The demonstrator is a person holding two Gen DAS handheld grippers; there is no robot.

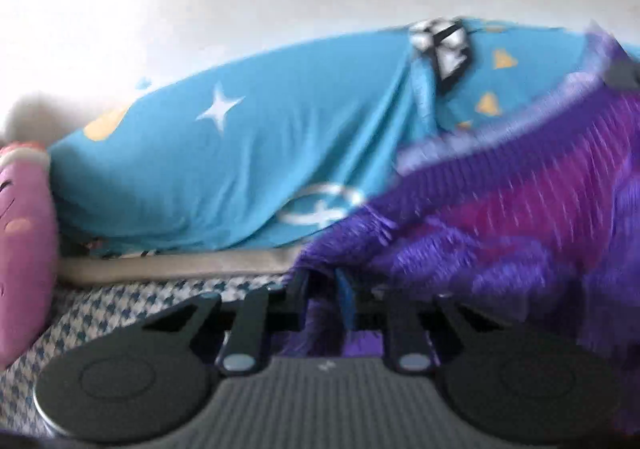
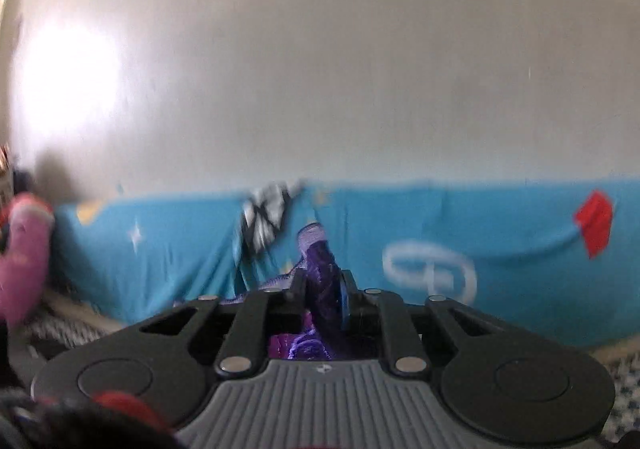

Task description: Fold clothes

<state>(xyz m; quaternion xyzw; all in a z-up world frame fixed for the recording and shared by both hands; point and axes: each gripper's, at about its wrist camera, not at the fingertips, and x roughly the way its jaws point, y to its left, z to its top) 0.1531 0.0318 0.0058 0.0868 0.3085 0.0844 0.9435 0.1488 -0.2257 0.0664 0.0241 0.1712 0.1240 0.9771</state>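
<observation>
Pinching purple garment edges, both grippers face the blue sheet.

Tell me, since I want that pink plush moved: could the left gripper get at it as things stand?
Probably not yet: the left gripper is shut on the purple garment. The pink plush lies unobstructed to its left.

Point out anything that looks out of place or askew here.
A black-and-white cloth hangs crooked over the top edge of the blue sheet, bunching it into folds below. Otherwise, both grippers simply hold the purple garment.

Purple garment motion-blurred, edge-cropped
</observation>
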